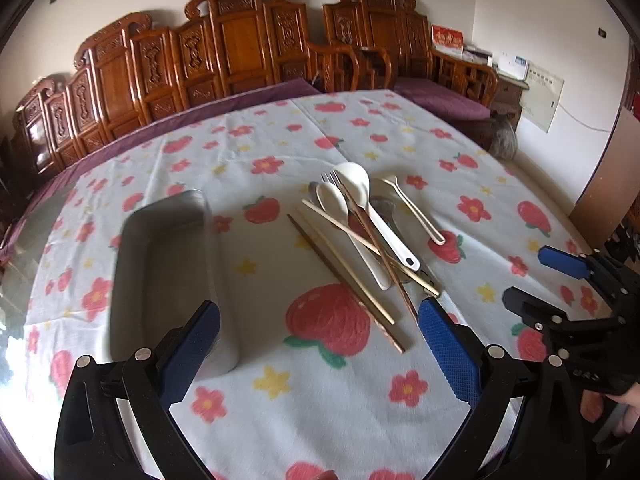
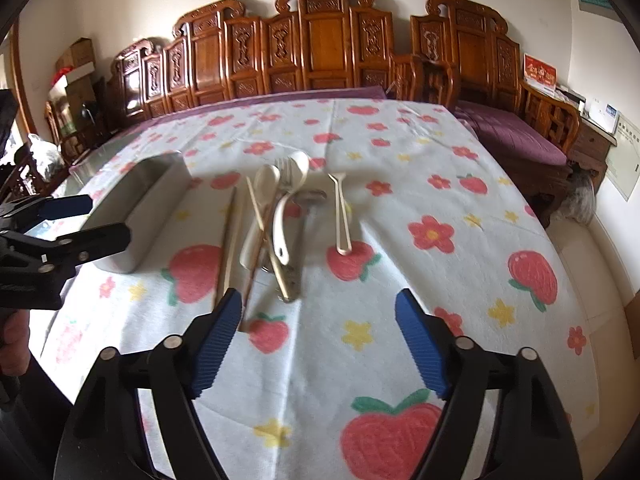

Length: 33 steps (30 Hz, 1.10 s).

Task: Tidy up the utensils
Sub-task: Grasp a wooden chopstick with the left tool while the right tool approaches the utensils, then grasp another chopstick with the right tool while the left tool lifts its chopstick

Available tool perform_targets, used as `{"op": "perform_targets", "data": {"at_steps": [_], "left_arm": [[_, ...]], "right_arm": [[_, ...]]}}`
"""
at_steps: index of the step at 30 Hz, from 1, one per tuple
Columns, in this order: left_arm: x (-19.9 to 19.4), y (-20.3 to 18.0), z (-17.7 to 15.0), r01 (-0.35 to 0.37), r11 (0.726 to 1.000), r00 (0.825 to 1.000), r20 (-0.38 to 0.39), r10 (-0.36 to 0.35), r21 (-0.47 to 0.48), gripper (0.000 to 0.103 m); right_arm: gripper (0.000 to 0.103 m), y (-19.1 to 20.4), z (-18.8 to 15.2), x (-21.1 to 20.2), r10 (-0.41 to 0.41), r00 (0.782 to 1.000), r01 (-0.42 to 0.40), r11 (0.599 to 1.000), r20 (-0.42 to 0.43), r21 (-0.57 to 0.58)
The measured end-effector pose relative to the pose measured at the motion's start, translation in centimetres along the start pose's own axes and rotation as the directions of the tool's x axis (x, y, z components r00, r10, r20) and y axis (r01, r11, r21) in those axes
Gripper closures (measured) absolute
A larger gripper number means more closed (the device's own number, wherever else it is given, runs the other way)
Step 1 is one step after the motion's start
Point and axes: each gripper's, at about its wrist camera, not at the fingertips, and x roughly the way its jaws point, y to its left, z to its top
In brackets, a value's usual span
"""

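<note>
While both my grippers, left (image 1: 320, 344) & right (image 2: 318, 338), hang released w/ nothing between fingers: utensil pile (image 1: 368, 224) mid-tablecloth (image 1: 280, 400); steel tray (image 1: 168, 276) empty, just left of pile.

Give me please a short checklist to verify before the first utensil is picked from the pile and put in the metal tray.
1. Metal tray has nothing in it: ok.
2. Both claws open with nothing between the fingers, left claw and right claw: ok.
3. Utensils lie apart for an easy single pick: not ok; the white spoons, fork and chopsticks cross one another in a pile.
4. One utensil lies free: ok; the small white spoon lies alone beside the pile.
5. Tablecloth flat around the pile: ok.
6. Metal utensil under the pile is identified: cannot tell.
</note>
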Motion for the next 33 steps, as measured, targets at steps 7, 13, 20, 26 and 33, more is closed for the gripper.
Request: {"op": "perform_targets", "data": {"at_steps": [7,13,20,26,33], "left_arm": [[5.7,-1.7,0.5,0.011,0.999,0.996,-0.085,-0.007,0.052,0.038],[9.0,-2.0,0.4,0.000,0.999,0.989,-0.148,0.005,0.032,0.054],[10.5,-1.9,0.2,-0.039,0.999,0.983,-0.178,0.043,0.026,0.062],[11.4,-1.0,0.3,-0.045,0.999,0.981,-0.191,0.040,-0.022,0.067],[10.1,0.3,-0.9,-0.019,0.999,0.981,-0.194,0.013,-0.030,0.099]], "right_arm": [[0.043,-1.0,-0.4,1.1,0.023,0.999,-0.022,0.999,-0.034,0.035],[0.043,-0.7,-0.5,1.3,0.034,0.998,-0.032,0.999,-0.047,0.039],[0.043,0.3,-0.7,1.3,0.048,0.997,-0.047,0.999,-0.059,0.018],[0.043,0.9,-0.7,1.3,0.048,0.997,-0.048,0.999,-0.062,0.003],[0.053,1.4,-0.5,2.0,0.075,0.995,-0.075,0.997,-0.070,-0.004]]}}
